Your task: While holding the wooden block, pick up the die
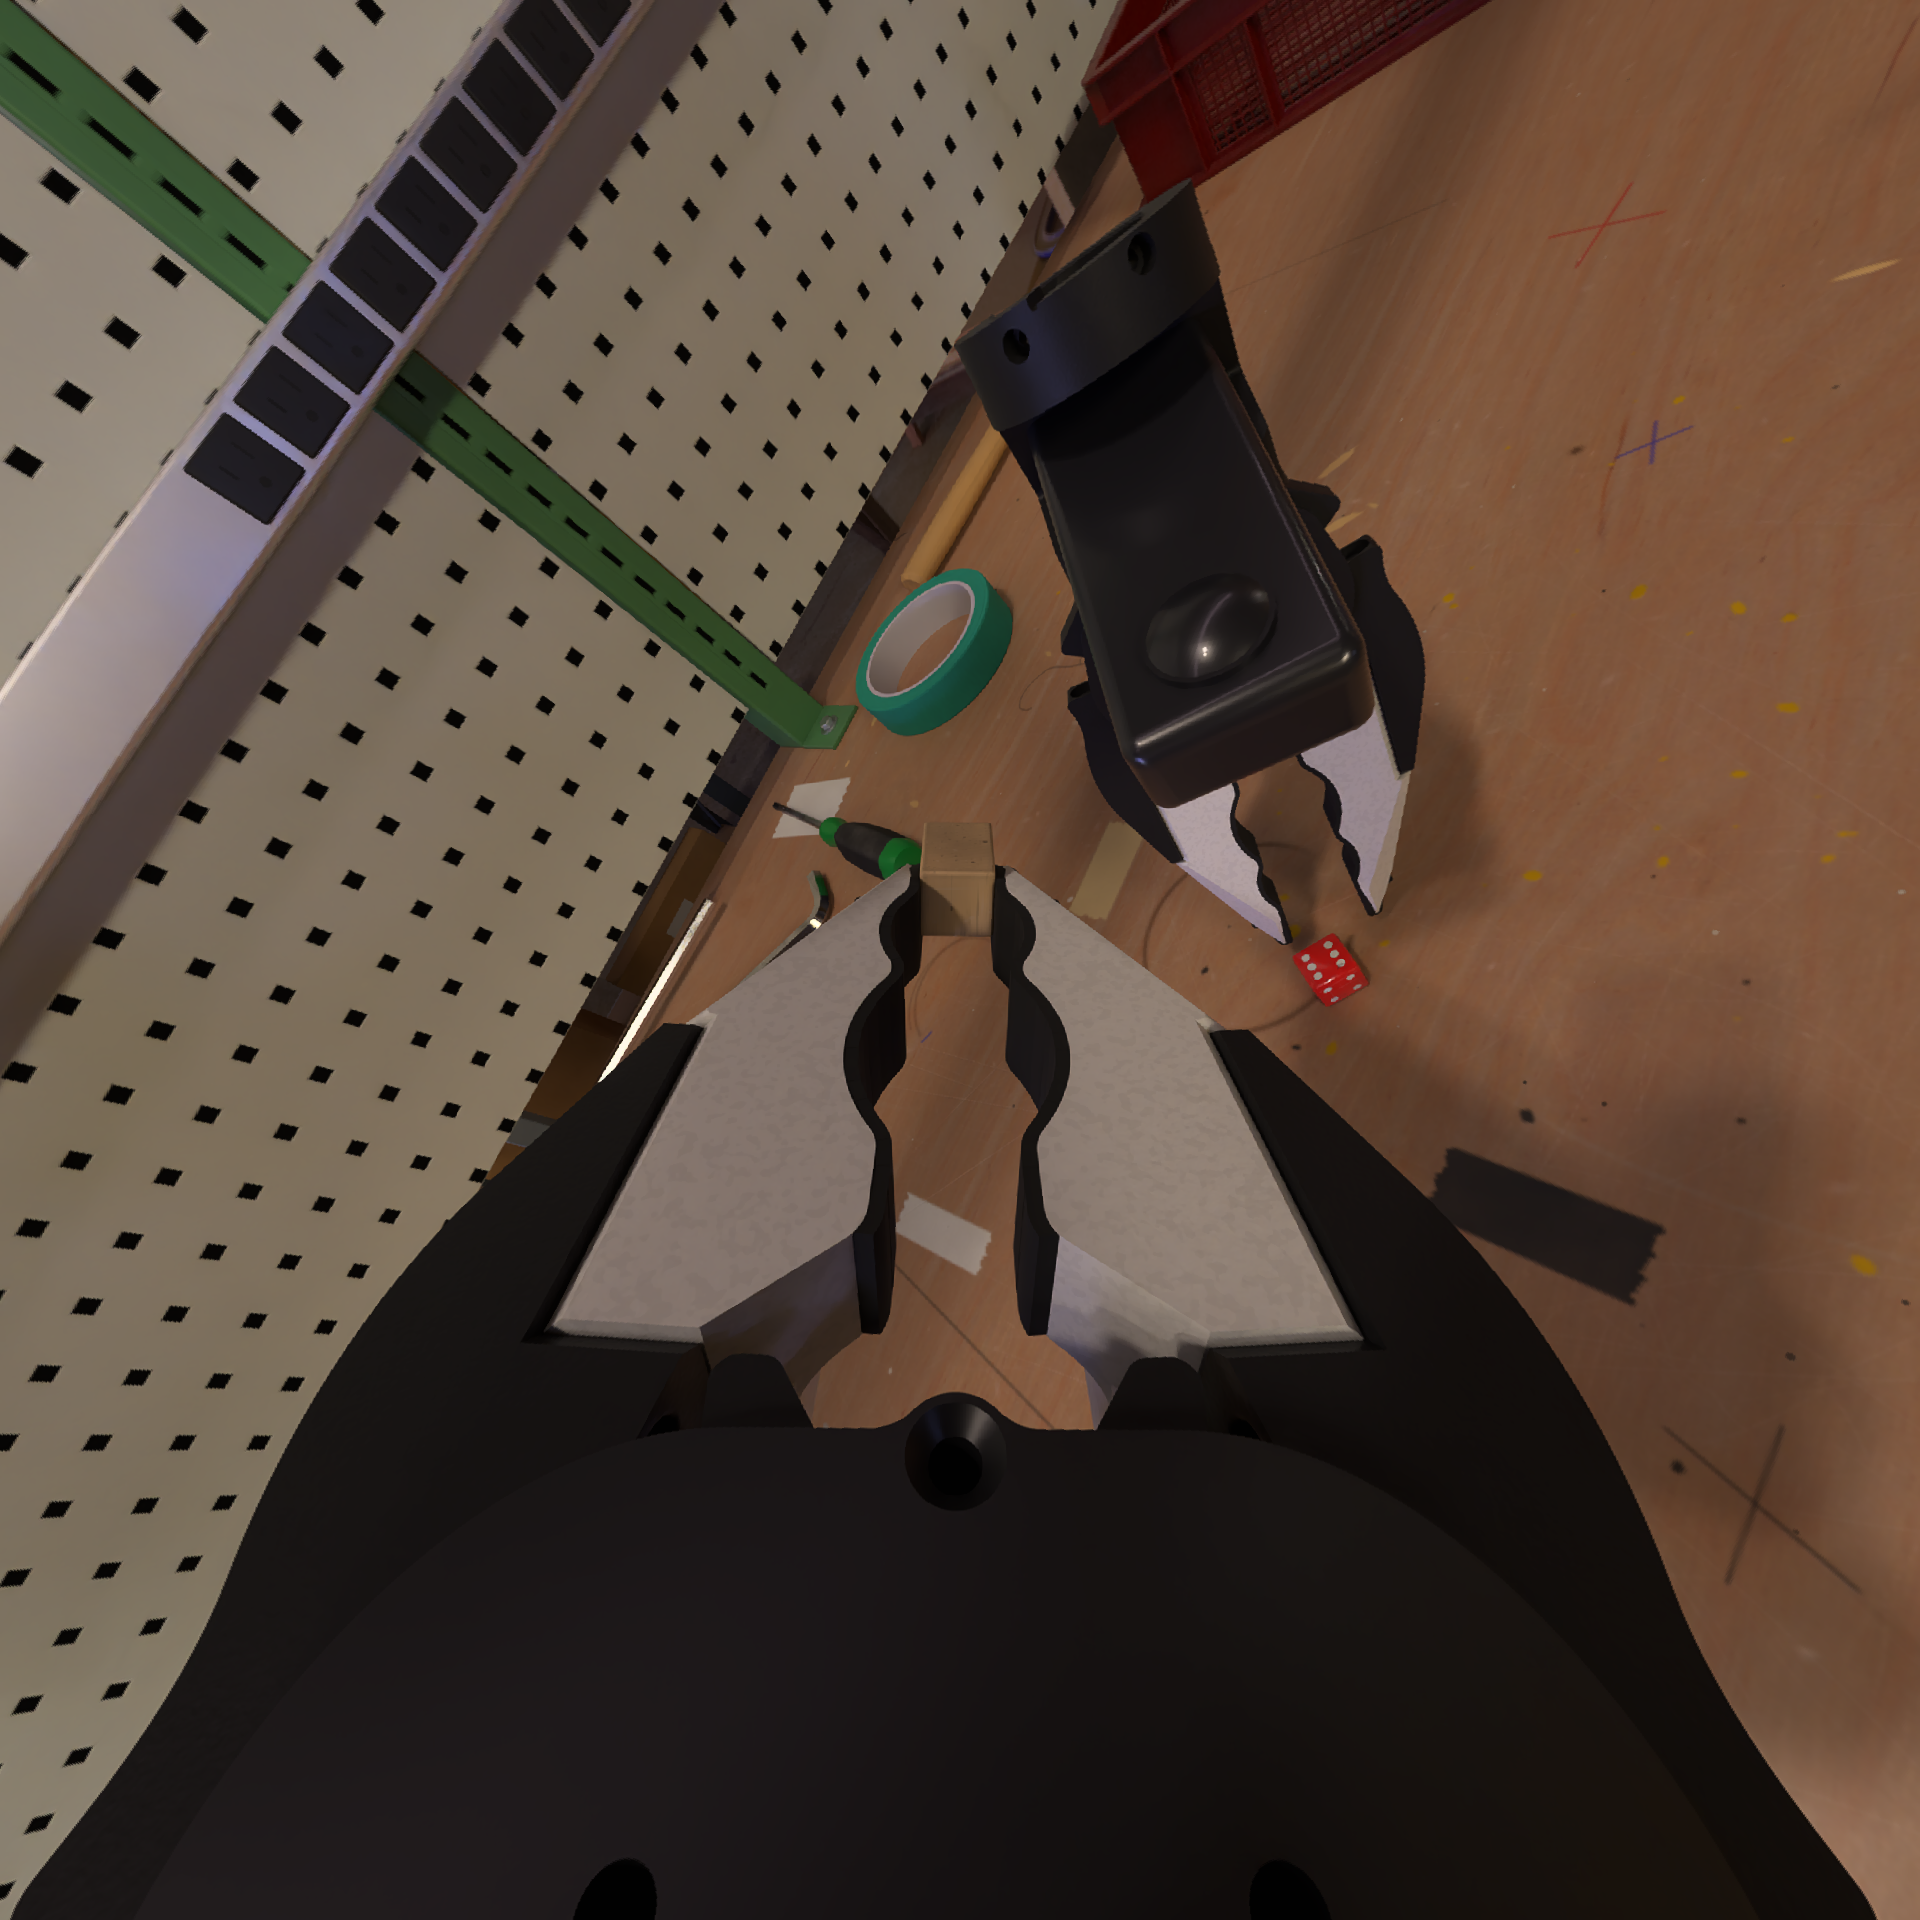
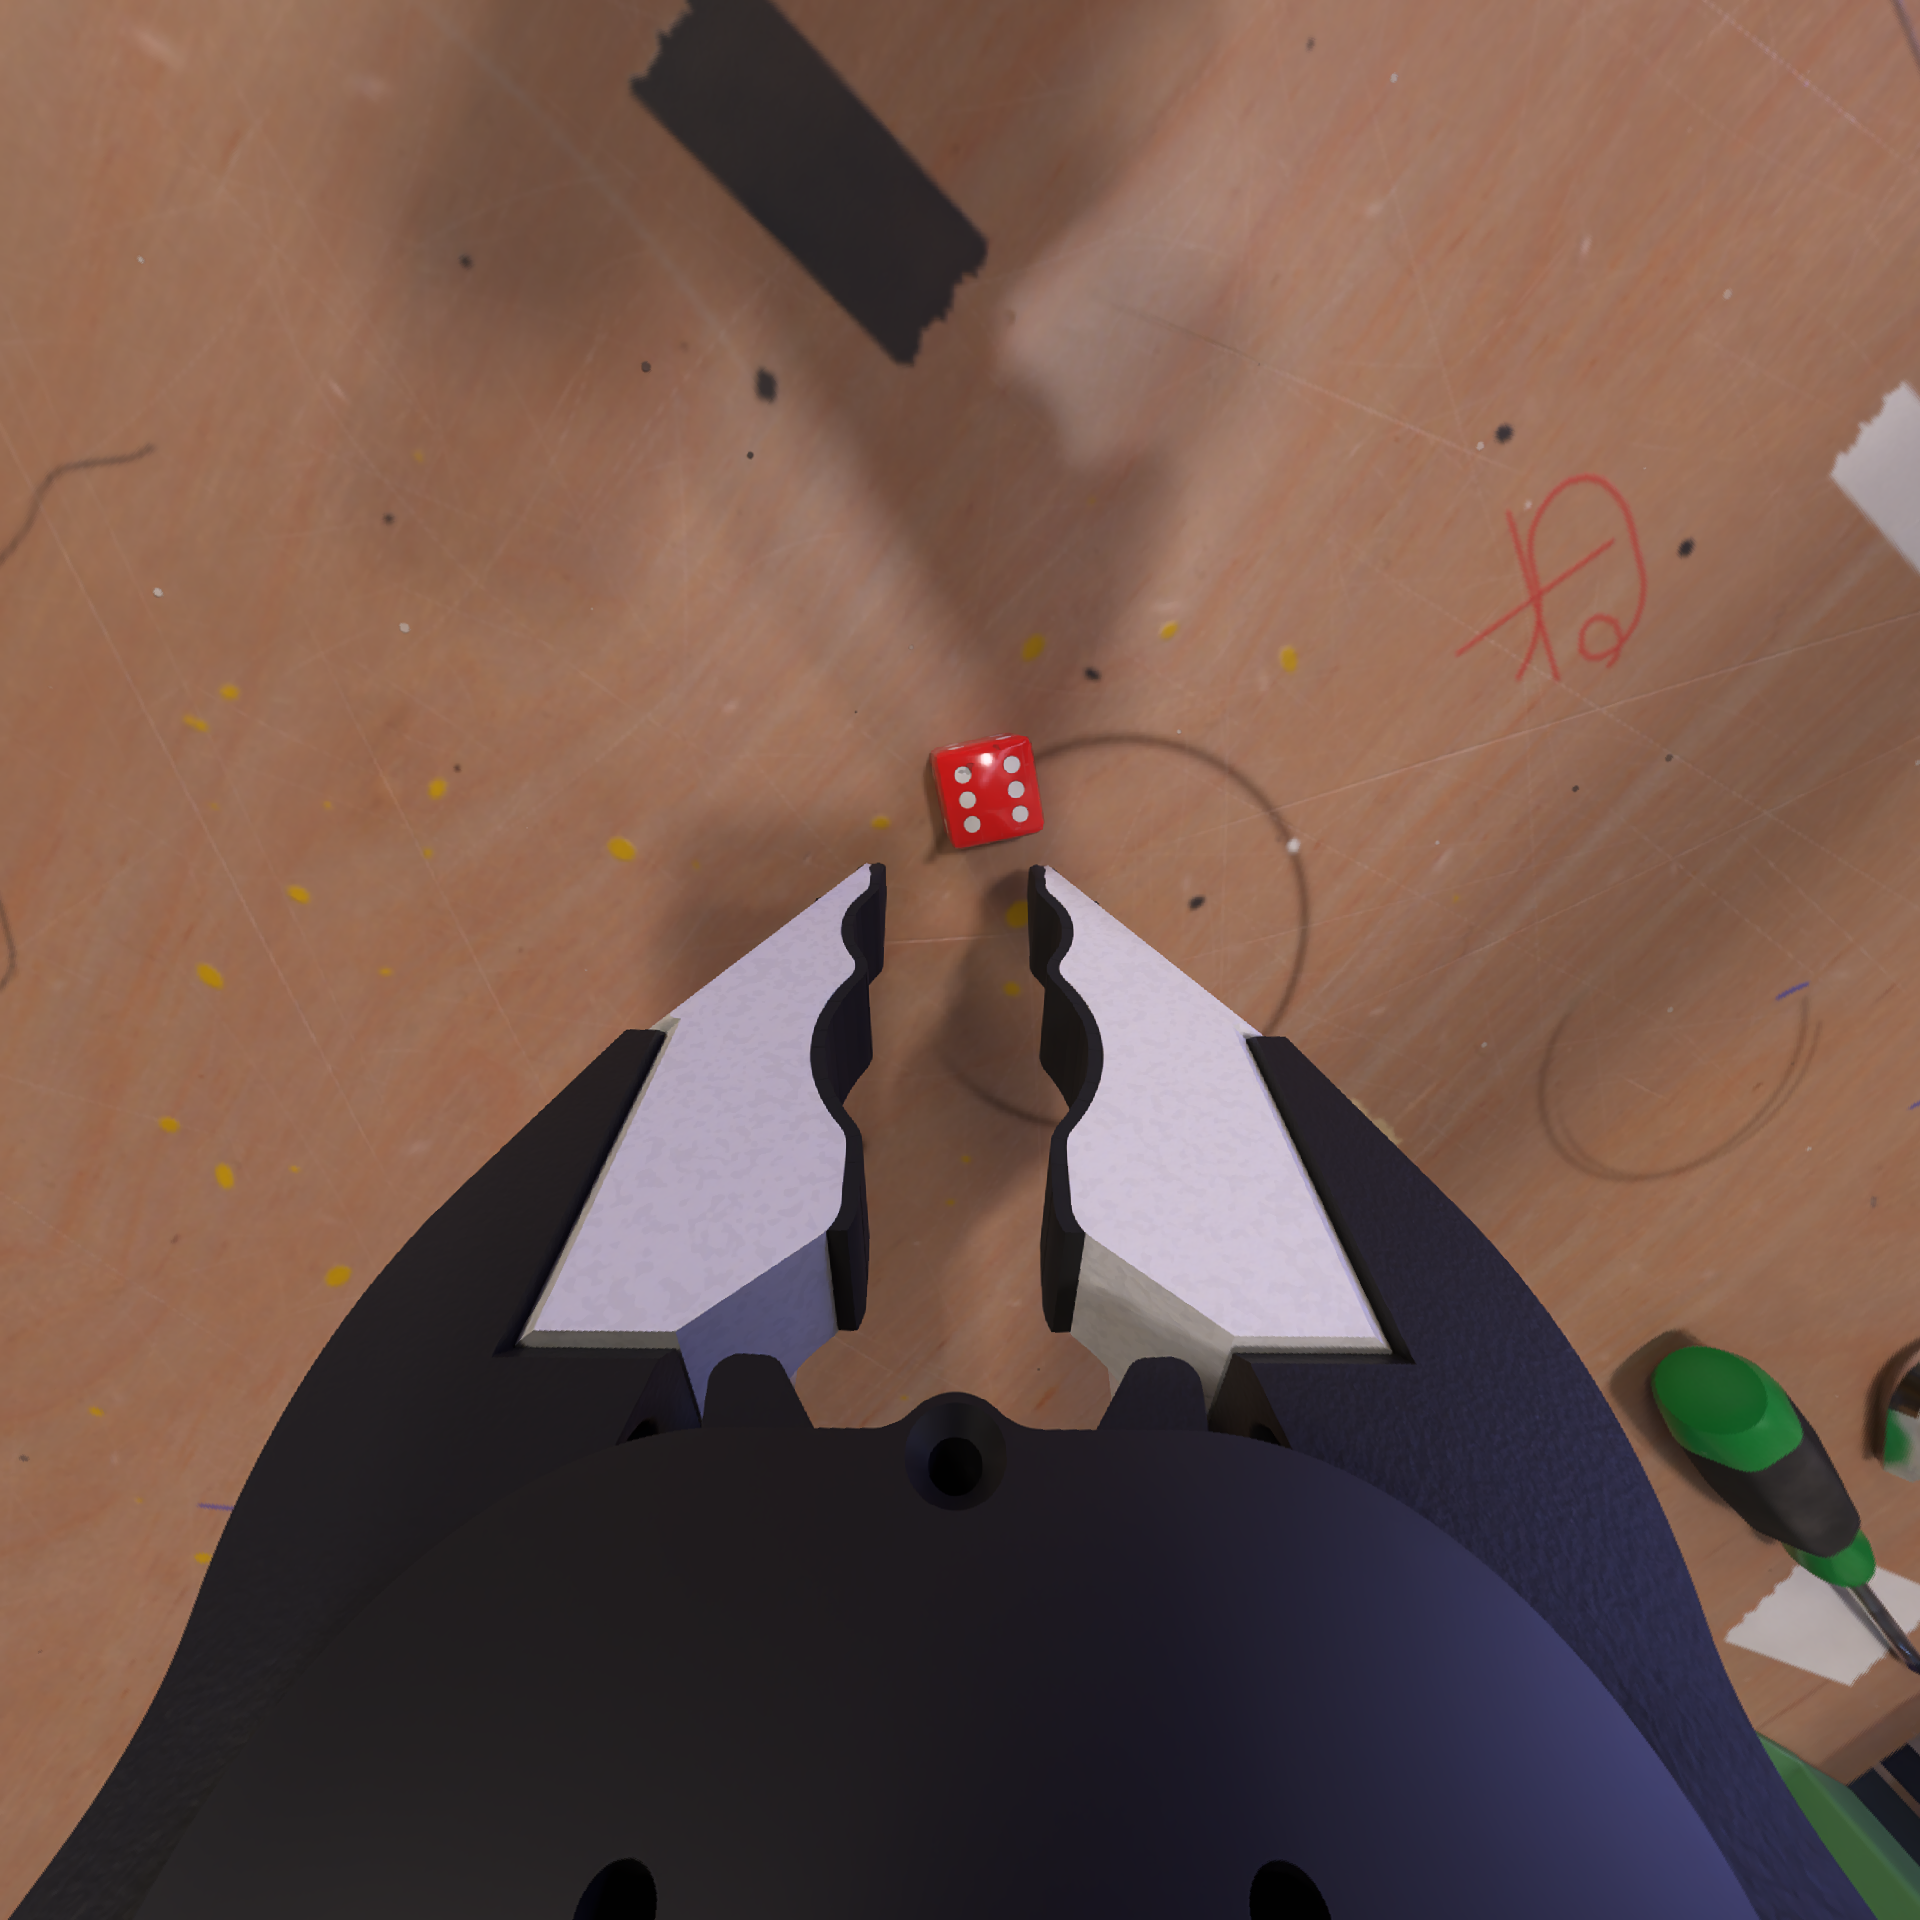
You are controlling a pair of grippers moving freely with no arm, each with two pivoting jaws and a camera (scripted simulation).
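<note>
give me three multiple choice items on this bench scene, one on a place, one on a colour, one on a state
1. Where is the die?
A. just beyond the right gripper
B. inside the crate
C. on the tape roll

2. What colour is the tape roll?
A. yellow
B. green
C. blue

3. What is the left gripper doing?
A. hanging open
B. gripping the wooden block
C. gripping a screwdriver

Answers: 1 A, the die lies on the bench ahead of the open fingers; 2 B, its outer band is green; 3 B, the block sits pinched at the tips.
</note>
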